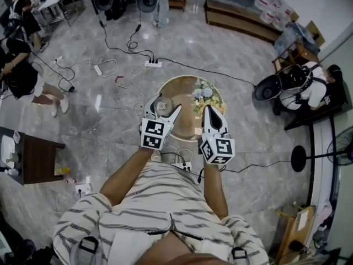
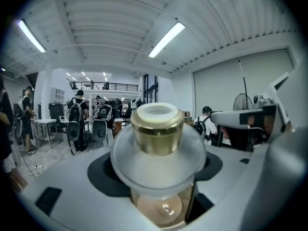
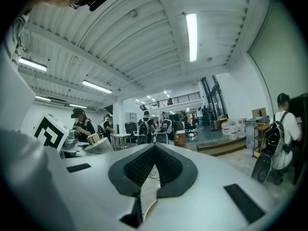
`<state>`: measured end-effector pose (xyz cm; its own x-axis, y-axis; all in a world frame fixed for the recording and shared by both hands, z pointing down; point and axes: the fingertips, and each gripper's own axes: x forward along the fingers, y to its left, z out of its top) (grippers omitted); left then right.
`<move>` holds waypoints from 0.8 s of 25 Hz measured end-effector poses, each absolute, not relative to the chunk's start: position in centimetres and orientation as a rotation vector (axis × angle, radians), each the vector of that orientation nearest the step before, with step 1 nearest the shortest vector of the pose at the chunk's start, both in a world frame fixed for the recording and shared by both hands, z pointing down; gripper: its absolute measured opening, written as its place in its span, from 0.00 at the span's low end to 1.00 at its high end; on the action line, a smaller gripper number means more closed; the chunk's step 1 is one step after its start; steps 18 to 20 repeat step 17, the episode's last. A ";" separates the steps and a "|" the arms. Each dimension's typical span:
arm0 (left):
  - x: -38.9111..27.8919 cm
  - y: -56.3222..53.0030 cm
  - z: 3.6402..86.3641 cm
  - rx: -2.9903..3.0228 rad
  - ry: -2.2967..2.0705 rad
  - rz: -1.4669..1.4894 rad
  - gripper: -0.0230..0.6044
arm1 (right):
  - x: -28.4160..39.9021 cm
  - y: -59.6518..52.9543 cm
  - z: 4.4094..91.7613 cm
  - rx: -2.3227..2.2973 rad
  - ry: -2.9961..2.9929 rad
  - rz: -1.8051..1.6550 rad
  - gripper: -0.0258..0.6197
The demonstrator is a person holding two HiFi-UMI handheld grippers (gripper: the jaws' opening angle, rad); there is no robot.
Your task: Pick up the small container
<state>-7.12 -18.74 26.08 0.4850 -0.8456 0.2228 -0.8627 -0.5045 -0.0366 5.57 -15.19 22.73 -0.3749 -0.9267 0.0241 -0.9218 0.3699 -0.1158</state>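
- Left gripper (image 1: 164,107): jaws spread wide and clamped on the small container (image 2: 157,150), with a dark pad pressing on each side.
- Small container: clear glass jar with a frosted collar and a gold cap, upright between the left jaws. In the head view it sits over the left edge of the round table (image 1: 177,89).
- Flowers (image 1: 205,95): on the table, between the two grippers and towards the right one.
- Right gripper (image 3: 154,149): jaws closed tip to tip with nothing held, beside the left gripper and apart from the container.
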 end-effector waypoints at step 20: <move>-7.7 -19.3 24.2 2.656 -1.542 0.269 0.56 | 4.9 -16.5 22.8 -1.725 2.600 -0.156 0.05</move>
